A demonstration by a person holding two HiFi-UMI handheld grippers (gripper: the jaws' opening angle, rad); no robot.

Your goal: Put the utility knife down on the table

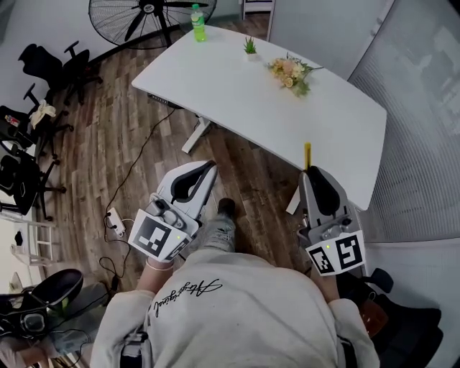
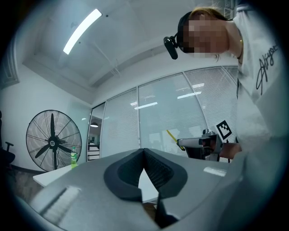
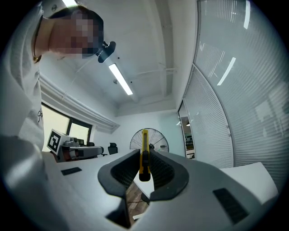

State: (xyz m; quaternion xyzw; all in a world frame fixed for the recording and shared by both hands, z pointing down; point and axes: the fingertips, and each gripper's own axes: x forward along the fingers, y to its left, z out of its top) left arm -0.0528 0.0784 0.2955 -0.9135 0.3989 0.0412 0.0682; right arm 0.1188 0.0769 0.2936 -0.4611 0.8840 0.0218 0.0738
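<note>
A slim yellow utility knife [image 3: 144,153] stands upright between the jaws of my right gripper [image 3: 143,151], which is shut on it. In the head view the knife [image 1: 307,155] sticks out of the right gripper [image 1: 310,171] at the near edge of the white table [image 1: 237,93]. My left gripper [image 1: 210,167] hangs over the wooden floor, short of the table, its jaw tips touching with nothing between them. The left gripper view shows those tips [image 2: 143,151] meeting, and the right gripper [image 2: 182,144] with the knife [image 2: 171,135] off to its right.
On the table stand a green bottle [image 1: 198,23], a small potted plant [image 1: 250,48] and a bunch of flowers [image 1: 290,72]. A big floor fan [image 1: 149,14] stands behind it. Office chairs [image 1: 43,79] and a power strip [image 1: 115,221] lie to the left.
</note>
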